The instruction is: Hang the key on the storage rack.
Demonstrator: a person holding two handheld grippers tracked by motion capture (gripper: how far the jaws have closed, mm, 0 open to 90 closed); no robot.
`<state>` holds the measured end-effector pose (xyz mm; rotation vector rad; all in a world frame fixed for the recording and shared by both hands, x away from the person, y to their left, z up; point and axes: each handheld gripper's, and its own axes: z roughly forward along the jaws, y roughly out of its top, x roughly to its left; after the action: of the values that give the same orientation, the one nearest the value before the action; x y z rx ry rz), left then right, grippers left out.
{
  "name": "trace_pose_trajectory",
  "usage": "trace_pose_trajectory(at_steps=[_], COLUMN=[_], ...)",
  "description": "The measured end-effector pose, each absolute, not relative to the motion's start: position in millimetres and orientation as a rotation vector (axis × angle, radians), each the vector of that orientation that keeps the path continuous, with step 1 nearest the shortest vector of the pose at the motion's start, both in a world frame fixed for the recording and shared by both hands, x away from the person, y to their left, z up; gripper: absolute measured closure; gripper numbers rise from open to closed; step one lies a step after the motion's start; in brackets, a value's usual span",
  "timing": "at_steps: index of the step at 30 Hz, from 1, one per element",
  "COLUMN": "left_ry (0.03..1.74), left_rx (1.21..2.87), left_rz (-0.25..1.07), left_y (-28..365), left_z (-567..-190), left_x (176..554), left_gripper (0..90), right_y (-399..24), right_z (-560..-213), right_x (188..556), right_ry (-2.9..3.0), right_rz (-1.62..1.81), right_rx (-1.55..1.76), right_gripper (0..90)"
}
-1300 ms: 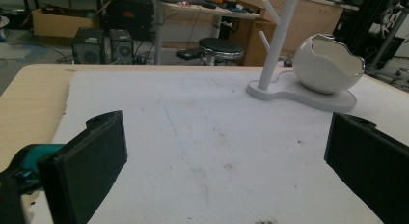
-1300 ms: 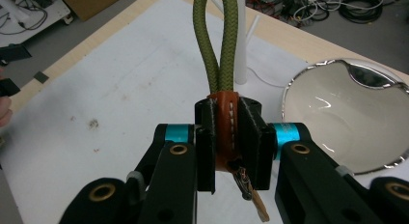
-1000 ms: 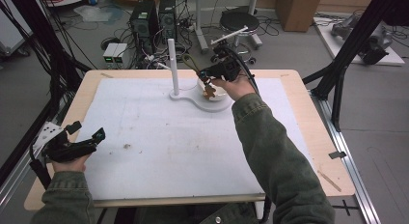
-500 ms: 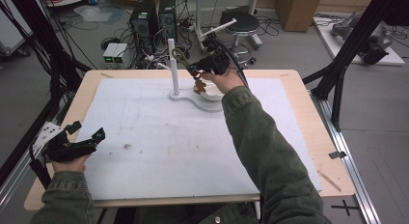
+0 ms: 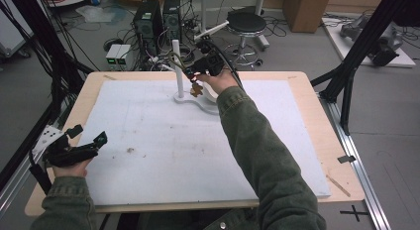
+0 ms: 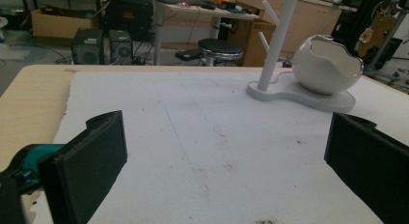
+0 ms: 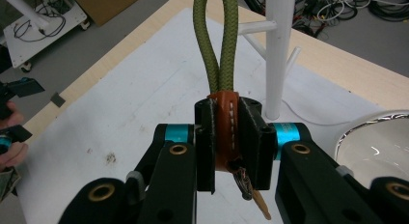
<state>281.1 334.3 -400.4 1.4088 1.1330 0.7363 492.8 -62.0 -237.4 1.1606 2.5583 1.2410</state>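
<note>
Keychain (image 7: 225,122) with an olive rope loop (image 7: 215,40) and orange leather tab is clamped in our right gripper (image 7: 226,142), fingers closed on the tab, loop pointing up and away. We hold it in the air at the far side of the surface (image 5: 148,136), just beside the white peg stand (image 5: 178,66); loop sits near the post but we can't tell if it touches a peg. Small brown charm (image 5: 197,90) dangles under the gripper. White eggshell-shaped bowl (image 6: 328,64) sits on the stand's base, beside the post. Left gripper (image 5: 84,145) rests at the near left edge of the surface, fingers (image 6: 91,161) wide open, nothing between them, well apart from the stand.
</note>
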Motion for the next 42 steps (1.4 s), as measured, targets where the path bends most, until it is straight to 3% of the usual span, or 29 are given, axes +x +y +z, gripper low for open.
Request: trace_pose_trajectory(at_steps=[30,31,33,35,42], left_ry=[1.131,1.130,1.134,1.134,1.132], left_rx=[1.411,1.414,1.410,1.409,1.412], left_rz=[0.729,0.730,0.730,0.731,0.731], left_y=[334,334,334,335,334], left_z=[-401,-401,-401,-401,-401], left_x=[282,282,282,282,281], left_gripper=[1.7,1.7,1.7,1.7,1.7], right_y=[-50,-50,-49,-49,-62], right_z=[-277,-279,-281,-282,-286], right_x=[531,531,532,531,527], right_ry=[2.543,2.547,2.574,2.589,2.539], right_rz=[1.121,1.116,1.108,1.067,0.937], right_rx=[1.309,1.312,1.291,1.285,1.393], right_gripper=[76.2,74.1,53.2,38.6,2.7])
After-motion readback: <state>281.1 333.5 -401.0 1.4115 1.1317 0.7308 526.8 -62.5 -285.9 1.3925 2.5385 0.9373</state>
